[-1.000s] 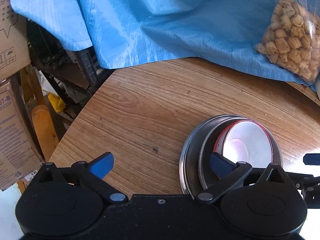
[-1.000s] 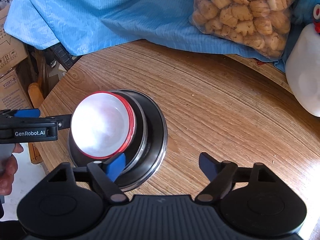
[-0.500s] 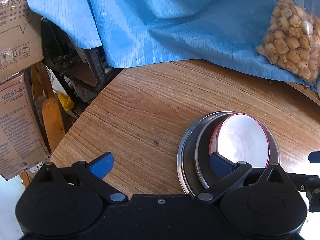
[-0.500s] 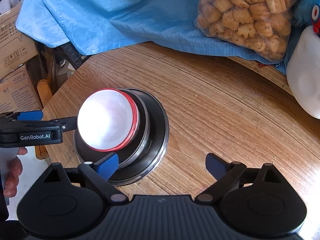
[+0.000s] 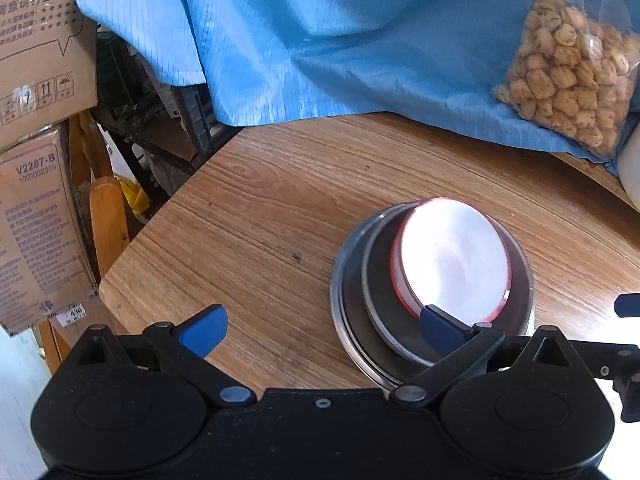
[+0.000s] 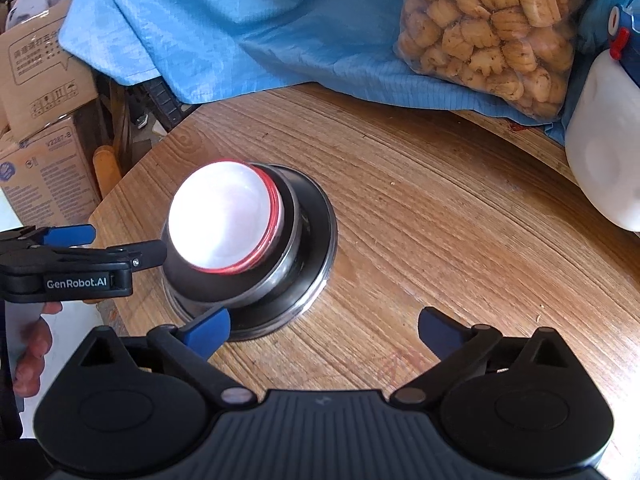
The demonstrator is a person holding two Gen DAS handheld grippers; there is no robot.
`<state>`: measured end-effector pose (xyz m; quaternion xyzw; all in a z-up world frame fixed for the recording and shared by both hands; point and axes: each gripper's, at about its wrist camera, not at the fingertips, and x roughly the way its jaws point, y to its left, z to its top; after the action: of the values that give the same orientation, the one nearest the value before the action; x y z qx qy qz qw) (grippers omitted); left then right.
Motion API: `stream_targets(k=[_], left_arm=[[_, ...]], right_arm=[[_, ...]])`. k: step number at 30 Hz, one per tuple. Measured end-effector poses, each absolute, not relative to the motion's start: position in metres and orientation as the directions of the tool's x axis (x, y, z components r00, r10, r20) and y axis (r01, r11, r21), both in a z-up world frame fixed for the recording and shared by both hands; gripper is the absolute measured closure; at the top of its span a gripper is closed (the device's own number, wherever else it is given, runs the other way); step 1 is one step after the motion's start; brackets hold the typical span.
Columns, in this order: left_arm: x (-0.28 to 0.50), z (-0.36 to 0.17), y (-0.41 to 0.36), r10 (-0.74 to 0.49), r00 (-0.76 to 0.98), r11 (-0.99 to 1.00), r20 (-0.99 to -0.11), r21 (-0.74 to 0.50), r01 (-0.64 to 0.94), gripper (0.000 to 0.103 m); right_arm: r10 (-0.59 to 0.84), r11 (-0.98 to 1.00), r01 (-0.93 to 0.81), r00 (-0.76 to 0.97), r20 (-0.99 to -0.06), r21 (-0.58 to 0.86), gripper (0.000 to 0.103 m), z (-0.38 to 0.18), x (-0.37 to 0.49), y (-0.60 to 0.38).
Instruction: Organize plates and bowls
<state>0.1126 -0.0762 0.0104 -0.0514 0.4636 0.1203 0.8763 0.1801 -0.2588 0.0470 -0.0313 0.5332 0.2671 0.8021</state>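
A white bowl with a red rim sits in a steel bowl, which rests on a steel plate near the round table's left edge. My right gripper hovers just before the stack, its jaws opening, with only bare wood between them; its left pad overlaps the plate's near rim. In the left wrist view the same white bowl lies ahead to the right. My left gripper is open and holds nothing; it also shows beside the stack as the left gripper.
A blue cloth drapes over the table's far side, with a bag of biscuits on it. A white jug stands at the right. Cardboard boxes and clutter lie past the table edge. A hand holds the left gripper.
The right gripper's jaws have spread wider and it has drawn back from the stack. The left gripper has also pulled back a little, so more table shows. The stack has not moved.
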Motion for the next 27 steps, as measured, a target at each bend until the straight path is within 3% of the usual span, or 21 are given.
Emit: stream_targets(k=[13, 27], left_arm=[[0.072, 0.007, -0.100, 0.196, 0.533, 0.956, -0.823, 0.040, -0.291, 0.001], [0.049, 0.006, -0.108, 0.156, 0.552, 0.981, -0.819, 0.061, -0.185, 0.001]], right_arm=[[0.437, 0.817, -0.521, 0.280, -0.855, 0.247, 0.001, 0.046, 0.158, -0.282], [0.428, 0.828, -0.507, 0.295, -0.854, 0.240, 0.001, 0.047, 0.146, -0.285]])
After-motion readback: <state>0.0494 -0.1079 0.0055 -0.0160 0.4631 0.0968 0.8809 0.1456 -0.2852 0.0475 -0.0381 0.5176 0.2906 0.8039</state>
